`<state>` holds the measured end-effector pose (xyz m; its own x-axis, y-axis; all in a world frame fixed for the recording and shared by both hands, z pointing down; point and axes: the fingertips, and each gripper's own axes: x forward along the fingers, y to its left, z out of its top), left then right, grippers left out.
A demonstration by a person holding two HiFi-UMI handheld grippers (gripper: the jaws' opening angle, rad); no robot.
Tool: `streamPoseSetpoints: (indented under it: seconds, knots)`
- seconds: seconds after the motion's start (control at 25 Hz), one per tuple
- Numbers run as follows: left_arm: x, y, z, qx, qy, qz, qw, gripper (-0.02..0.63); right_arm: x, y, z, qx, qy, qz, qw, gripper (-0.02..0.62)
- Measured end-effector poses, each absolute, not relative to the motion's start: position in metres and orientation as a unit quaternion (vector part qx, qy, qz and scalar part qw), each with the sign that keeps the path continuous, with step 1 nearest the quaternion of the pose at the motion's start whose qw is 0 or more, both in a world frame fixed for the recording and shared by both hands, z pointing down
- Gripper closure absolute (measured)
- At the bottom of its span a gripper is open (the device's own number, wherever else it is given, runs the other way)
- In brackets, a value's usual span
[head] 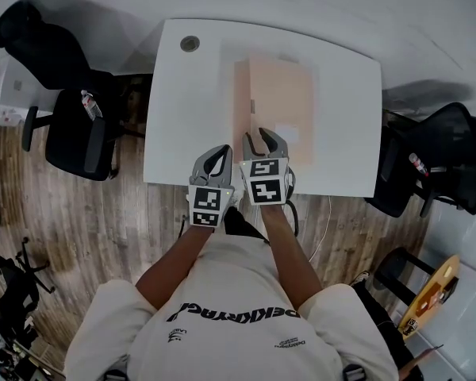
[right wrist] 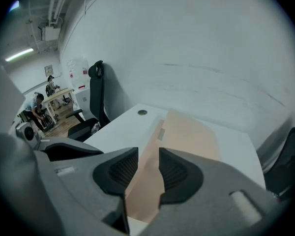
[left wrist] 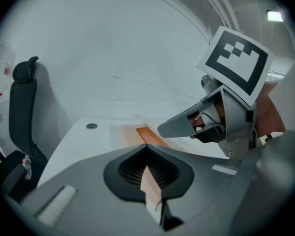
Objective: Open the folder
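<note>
In the head view, the peach folder (head: 274, 101) lies flat on the white table (head: 186, 117), just right of centre. The right gripper (head: 263, 135) hangs over its lower edge, and the left gripper (head: 216, 151) is just left of it over bare table. In the left gripper view, the left gripper (left wrist: 146, 145) has its jaws meeting at the tips with nothing held, and the folder (left wrist: 137, 134) shows beyond them at centre. In the right gripper view, the right gripper (right wrist: 148, 154) has its jaws parted by a narrow gap, gripping nothing, and the folder (right wrist: 191, 134) runs up from that gap.

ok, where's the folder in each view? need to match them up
Head view: folder, centre of picture, on white table.
Left gripper view: folder, peach sliver just above the jaws.
Right gripper view: folder, centre, seen through the jaw gap.
Shared landmark: round grommet, left of the folder's far end.
</note>
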<state>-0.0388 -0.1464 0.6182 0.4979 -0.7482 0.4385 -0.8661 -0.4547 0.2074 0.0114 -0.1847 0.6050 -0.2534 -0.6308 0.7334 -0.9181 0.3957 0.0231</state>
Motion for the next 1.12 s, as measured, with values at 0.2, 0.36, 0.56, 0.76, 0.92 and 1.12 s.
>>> streamPoseSetpoints:
  seconds: [0.2,0.36,0.56,0.76,0.92,1.12]
  knots:
    - [-0.032,-0.148,0.638,0.841,-0.471,0.148,0.222,0.615,0.015,-0.195,0.616,0.519,-0.748,0.204,0.358,0.476]
    - [-0.026,-0.148,0.649,0.843,-0.465,0.148,0.227,0.615,0.015,-0.198,0.623,0.52,-0.745,0.207,0.364,0.469]
    - [-0.022,-0.148,0.659,0.848,-0.456,0.146,0.229,0.615,0.013,-0.205,0.63,0.52,-0.741,0.207,0.37,0.456]
    - [-0.017,-0.145,0.667,0.853,-0.444,0.149,0.232,0.615,0.016,-0.208,0.633,0.524,-0.735,0.207,0.377,0.456]
    - [-0.011,-0.145,0.673,0.857,-0.435,0.149,0.235,0.615,0.02,-0.21,0.629,0.529,-0.734,0.205,0.373,0.466]
    - [-0.007,-0.14,0.683,0.857,-0.424,0.159,0.245,0.615,0.022,-0.208,0.621,0.534,-0.734,0.203,0.368,0.476]
